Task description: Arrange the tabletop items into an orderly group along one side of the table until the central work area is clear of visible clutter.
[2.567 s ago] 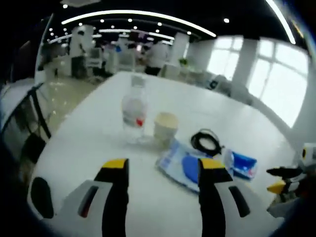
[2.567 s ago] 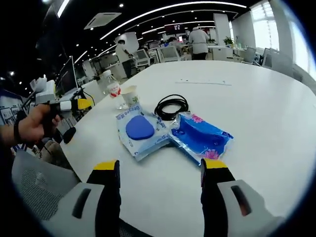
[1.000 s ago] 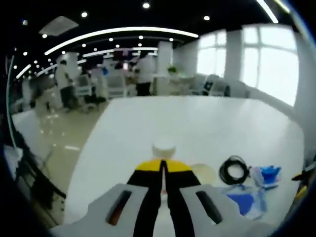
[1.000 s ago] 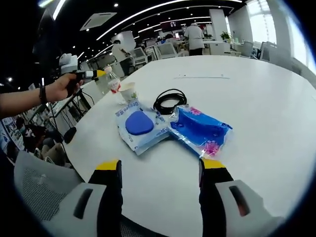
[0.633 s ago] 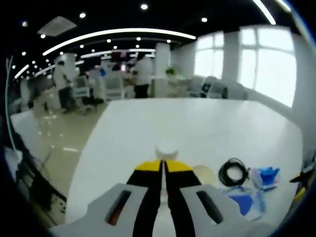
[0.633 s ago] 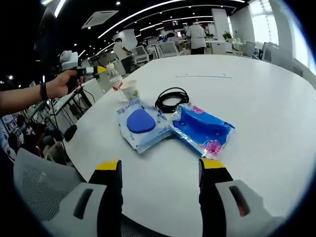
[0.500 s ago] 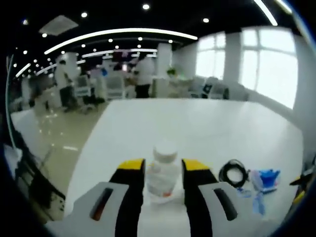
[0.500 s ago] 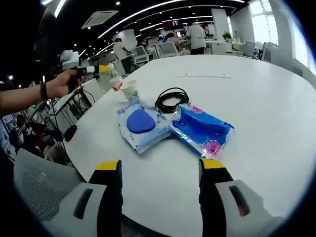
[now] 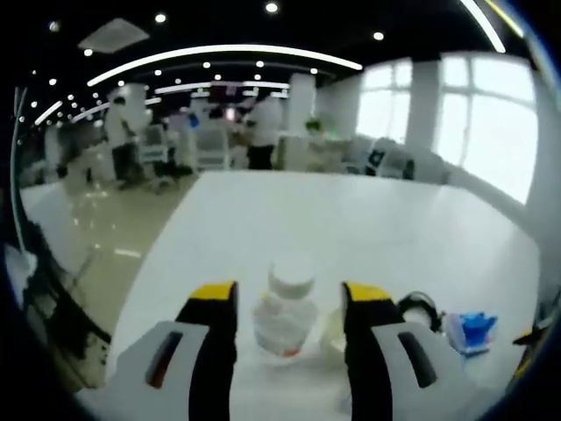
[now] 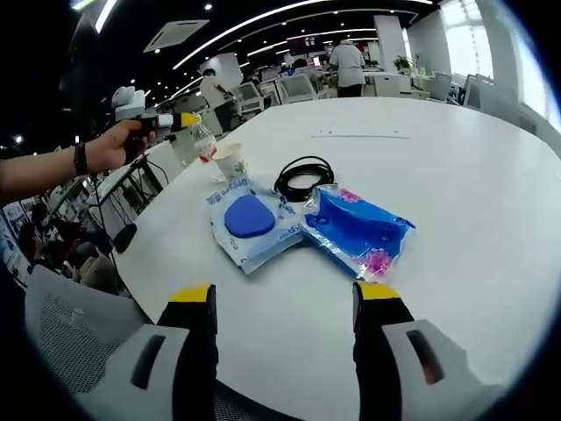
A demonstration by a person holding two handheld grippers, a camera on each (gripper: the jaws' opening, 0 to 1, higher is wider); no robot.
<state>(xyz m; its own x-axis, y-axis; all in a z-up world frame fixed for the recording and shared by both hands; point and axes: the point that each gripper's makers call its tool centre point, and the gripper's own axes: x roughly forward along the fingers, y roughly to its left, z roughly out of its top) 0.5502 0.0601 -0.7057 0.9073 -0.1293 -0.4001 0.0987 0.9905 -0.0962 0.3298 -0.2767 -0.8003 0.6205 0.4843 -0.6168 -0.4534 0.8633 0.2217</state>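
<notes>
A clear plastic bottle (image 9: 285, 311) with a white cap and red label stands near the white table's edge, between the jaws of my left gripper (image 9: 289, 298). The jaws are open, with a gap on each side of the bottle. A paper cup (image 9: 333, 329) peeks out just right of it. In the right gripper view the bottle (image 10: 203, 145) and cup (image 10: 231, 162) stand at the far left, with a hand holding the left gripper (image 10: 180, 120) above them. A black cable coil (image 10: 304, 180), a pack with a blue oval (image 10: 252, 221) and a blue pack (image 10: 358, 228) lie mid-table. My right gripper (image 10: 285, 298) hangs open before them.
The white table (image 10: 456, 175) stretches bare to the right and far side. A grey mesh chair (image 10: 61, 333) sits at the near-left edge. In the left gripper view the cable (image 9: 419, 309) and blue pack (image 9: 473, 326) lie to the right. Desks and people fill the office behind.
My left gripper, shut above the bottle a second ago, has opened and its jaws now stand wider on either side of the bottle. The right gripper has stayed put.
</notes>
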